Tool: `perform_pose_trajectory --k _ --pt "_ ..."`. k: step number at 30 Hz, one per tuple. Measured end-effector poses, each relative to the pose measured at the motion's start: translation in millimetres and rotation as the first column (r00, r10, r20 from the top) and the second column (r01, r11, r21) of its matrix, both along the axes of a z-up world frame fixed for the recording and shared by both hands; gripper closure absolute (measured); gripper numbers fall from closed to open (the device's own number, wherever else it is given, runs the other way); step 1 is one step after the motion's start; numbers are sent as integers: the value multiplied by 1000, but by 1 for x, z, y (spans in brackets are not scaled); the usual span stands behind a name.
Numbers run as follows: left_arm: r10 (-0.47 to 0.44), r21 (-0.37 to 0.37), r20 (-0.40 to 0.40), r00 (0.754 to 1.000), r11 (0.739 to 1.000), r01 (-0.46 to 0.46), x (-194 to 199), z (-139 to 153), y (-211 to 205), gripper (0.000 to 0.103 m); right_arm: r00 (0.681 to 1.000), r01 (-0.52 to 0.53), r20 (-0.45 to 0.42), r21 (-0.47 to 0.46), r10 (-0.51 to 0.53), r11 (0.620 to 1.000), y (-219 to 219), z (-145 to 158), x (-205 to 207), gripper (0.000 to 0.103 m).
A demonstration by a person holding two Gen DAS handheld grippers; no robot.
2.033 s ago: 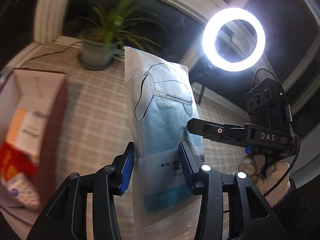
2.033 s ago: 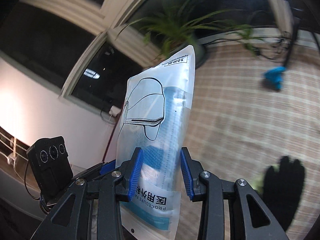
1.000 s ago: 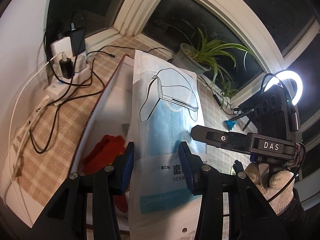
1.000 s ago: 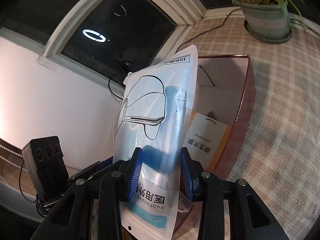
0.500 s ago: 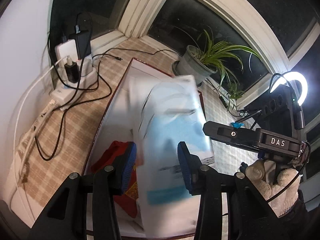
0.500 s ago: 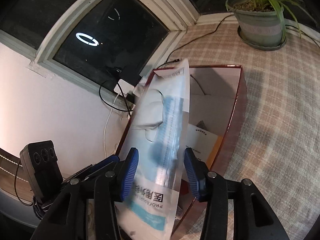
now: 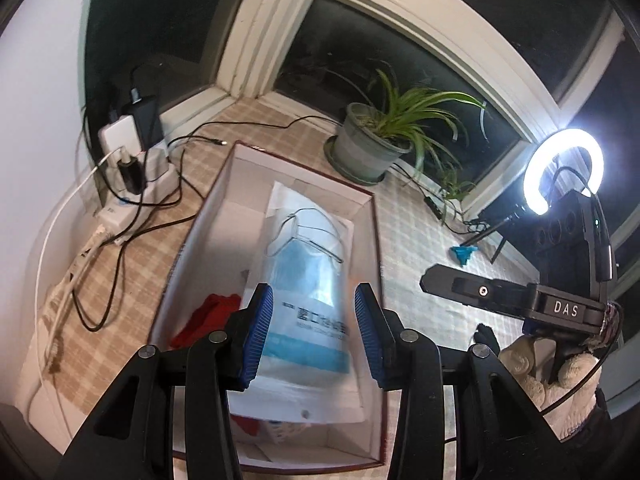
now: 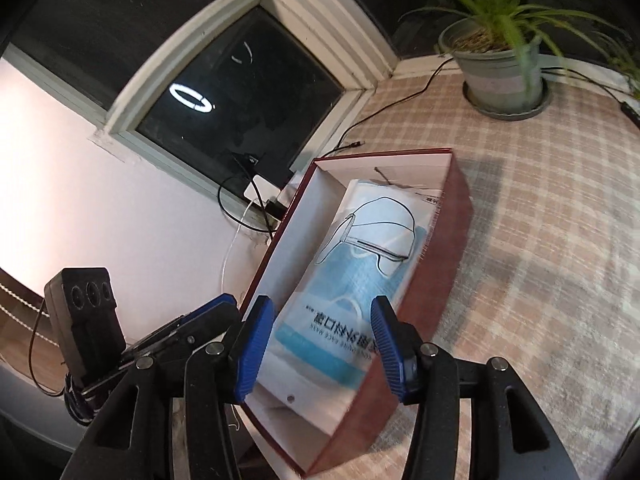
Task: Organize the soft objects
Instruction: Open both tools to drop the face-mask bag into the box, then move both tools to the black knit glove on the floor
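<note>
My left jaws [image 7: 314, 336] above near end of red cardboard box [image 7: 377, 240], pads apart, gripping nothing. My right jaws [image 8: 324, 344] over same end, just been opening, nothing between pads. Face-mask pack [image 7: 308, 264] lies flat inside box, printed side up, lengthwise, free of both jaws. Red cloth item [image 7: 208, 316] in box, left of pack. Gloved right hand [image 7: 552, 376] right of box. Checked surface [image 8: 560, 240] under box. Power strip [image 7: 132, 152] left of box; potted plant [image 7: 368, 148] beyond far end; ring light [image 7: 564, 172] far right.

Mask pack [image 7: 308, 280] pale blue, white; box [image 8: 444, 264] maroon outside, white inside; cloth [image 8: 560, 240] beige plaid.
</note>
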State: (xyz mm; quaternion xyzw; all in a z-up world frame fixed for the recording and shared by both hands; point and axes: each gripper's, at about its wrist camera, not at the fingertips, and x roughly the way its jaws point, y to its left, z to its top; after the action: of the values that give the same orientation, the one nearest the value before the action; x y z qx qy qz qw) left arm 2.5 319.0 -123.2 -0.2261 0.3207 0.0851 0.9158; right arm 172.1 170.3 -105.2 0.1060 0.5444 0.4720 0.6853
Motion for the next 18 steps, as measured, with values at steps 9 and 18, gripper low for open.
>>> perform_pose_trajectory --k 9,18 --pt "-93 42 11 996 995 92 7 5 -51 60 992 81 101 6 -82 997 -94 -2 -21 51" --pt "-224 23 -20 974 974 224 34 -12 -125 60 955 206 237 -105 -177 973 -234 -18 -33 43"
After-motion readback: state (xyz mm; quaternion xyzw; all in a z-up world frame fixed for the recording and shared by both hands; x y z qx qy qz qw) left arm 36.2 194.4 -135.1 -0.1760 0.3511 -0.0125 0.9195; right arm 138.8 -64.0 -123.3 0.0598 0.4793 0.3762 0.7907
